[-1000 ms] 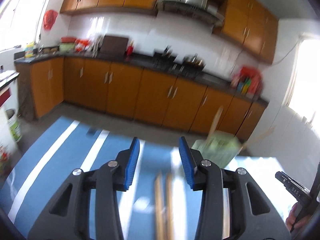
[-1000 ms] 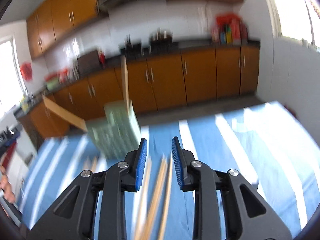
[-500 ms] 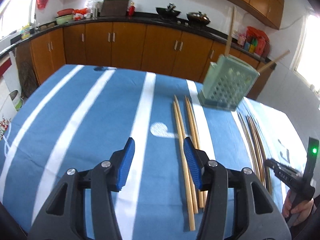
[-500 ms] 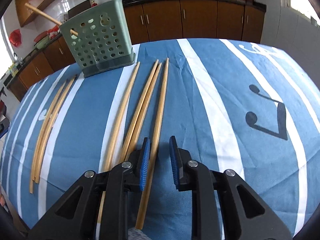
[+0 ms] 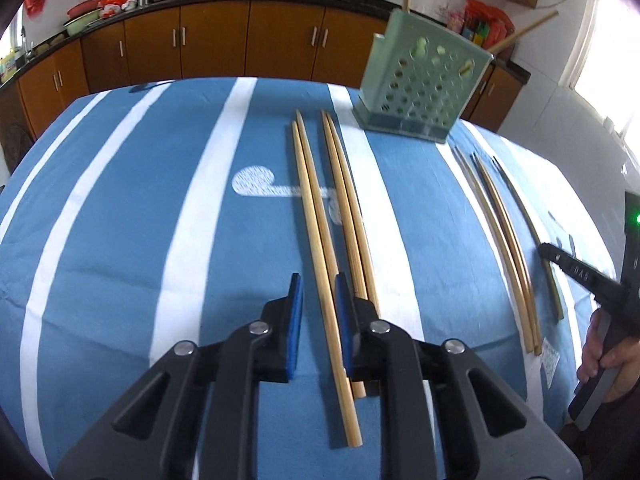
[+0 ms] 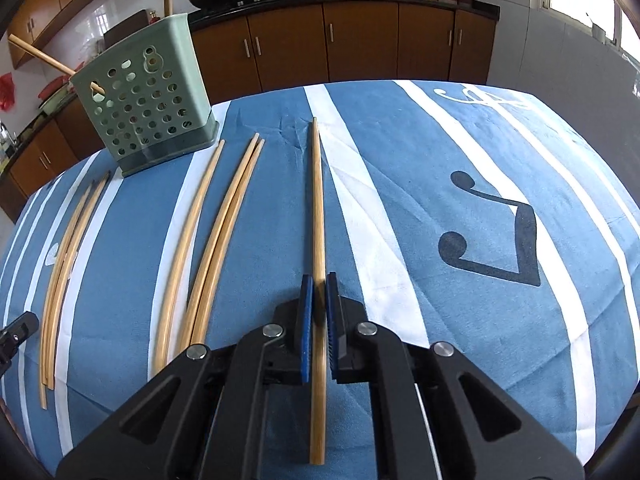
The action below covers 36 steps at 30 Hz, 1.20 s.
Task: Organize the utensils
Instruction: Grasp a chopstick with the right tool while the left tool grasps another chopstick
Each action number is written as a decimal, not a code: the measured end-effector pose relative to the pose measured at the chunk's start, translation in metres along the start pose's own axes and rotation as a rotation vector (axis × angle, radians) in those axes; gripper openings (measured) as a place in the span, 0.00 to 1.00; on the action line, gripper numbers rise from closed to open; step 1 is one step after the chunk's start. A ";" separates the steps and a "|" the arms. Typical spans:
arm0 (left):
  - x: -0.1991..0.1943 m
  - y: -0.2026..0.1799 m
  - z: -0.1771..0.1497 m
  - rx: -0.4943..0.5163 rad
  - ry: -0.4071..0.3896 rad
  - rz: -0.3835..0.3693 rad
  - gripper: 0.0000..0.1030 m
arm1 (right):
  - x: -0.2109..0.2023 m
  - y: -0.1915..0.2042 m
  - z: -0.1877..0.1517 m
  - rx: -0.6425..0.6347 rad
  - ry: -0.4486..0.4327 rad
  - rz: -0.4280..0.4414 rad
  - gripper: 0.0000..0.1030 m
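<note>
On the worktop, progress: early; two chopsticks stand in the green holder, the rest lie loose on the blue striped cloth.
holder: upright at 11 o'clock in the right wrist view, 1 o'clock in the left wrist view; both sticks inside lean out over its rim.
right claw: pads together on a single chopstick that runs straight to 12 o'clock; jaws have just been closing, stick between them. Whether it has left the cloth I cannot tell.
left claw: jaws have just been closing and stand narrowly apart, astride the leftmost chopstick; its right pad touches the stick, the left pad shows a gap, so not clamped.
left group: four sticks as two pairs, second pair just beside the right pad.
right group: thin darker sticks at 3 o'clock in the left wrist view, untouched.
person: a hand on the other handle at 4 o'clock.
left to do: lift both sticks, drop them in the holder, then clear the remainder; most of the work is ahead.
risk: left claw may catch the neighbouring stick too.
</note>
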State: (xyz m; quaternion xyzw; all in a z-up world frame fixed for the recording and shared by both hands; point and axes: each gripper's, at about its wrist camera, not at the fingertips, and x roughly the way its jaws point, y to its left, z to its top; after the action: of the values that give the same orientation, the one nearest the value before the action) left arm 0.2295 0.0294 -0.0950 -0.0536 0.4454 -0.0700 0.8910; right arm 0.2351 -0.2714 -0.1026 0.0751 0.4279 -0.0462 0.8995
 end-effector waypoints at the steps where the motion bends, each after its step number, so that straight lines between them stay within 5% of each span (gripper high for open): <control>1: 0.001 -0.001 -0.001 0.006 0.006 0.002 0.15 | 0.000 0.000 -0.001 0.001 0.000 0.002 0.07; 17: 0.010 0.007 0.003 -0.008 0.000 0.057 0.08 | 0.000 0.002 -0.001 -0.028 -0.008 0.004 0.08; 25: 0.024 0.043 0.030 -0.061 -0.033 0.151 0.08 | 0.009 -0.006 0.010 -0.018 -0.018 -0.013 0.07; 36: 0.015 0.061 0.023 -0.089 -0.043 0.090 0.09 | 0.011 -0.012 0.013 -0.003 -0.031 -0.026 0.08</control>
State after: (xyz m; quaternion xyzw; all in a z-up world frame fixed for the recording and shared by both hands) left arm 0.2617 0.0873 -0.1031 -0.0744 0.4307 -0.0089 0.8994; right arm 0.2498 -0.2855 -0.1044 0.0673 0.4149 -0.0582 0.9055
